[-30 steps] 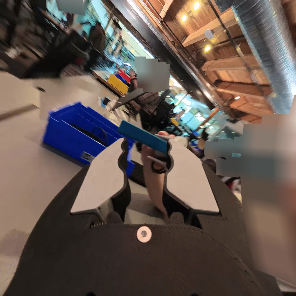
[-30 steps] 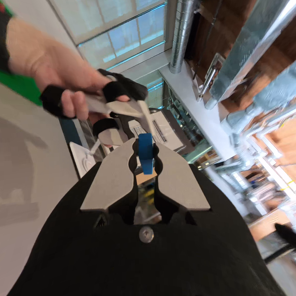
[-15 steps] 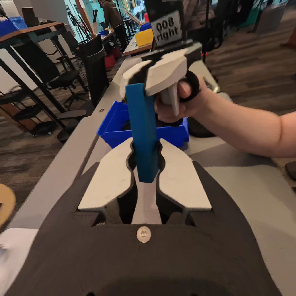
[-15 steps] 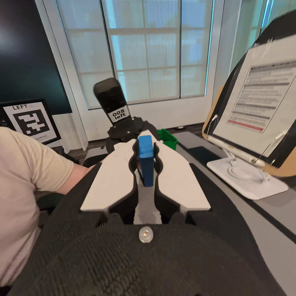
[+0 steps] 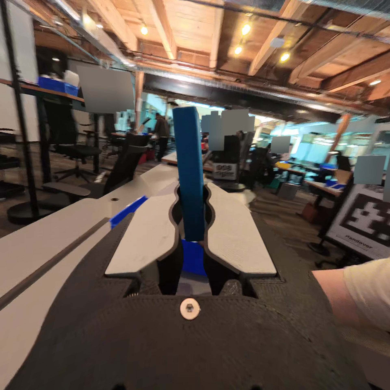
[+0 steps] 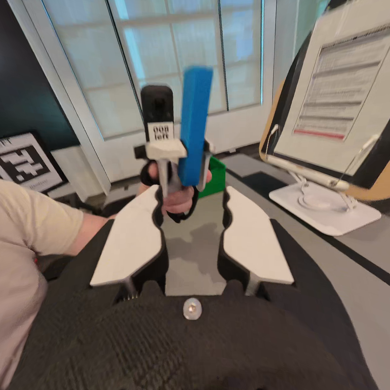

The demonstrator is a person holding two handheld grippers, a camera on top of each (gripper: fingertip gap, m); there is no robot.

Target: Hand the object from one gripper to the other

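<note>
A long blue block [image 5: 188,175] stands upright between the fingers of my left gripper [image 5: 191,190], which is shut on it near its lower end. In the right wrist view the same block [image 6: 193,128] shows held by the left gripper [image 6: 185,152] a short way ahead, above the grey table. My right gripper [image 6: 191,193] is open and empty, its fingers apart, below and in front of the block without touching it.
A blue bin [image 5: 128,209] sits on the grey table [image 5: 52,228] behind my left gripper. A green bin [image 6: 213,175] stands beyond the table edge. A tablet on a white stand [image 6: 322,209] is at the right. A person's arm [image 6: 42,221] is at the left. Only a small space, under 4 cm, lies between the two pairs of fingers.
The block has passed from my right gripper to my left. My right gripper has opened and pulled back. My left gripper has shut on the block and tilted upward.
</note>
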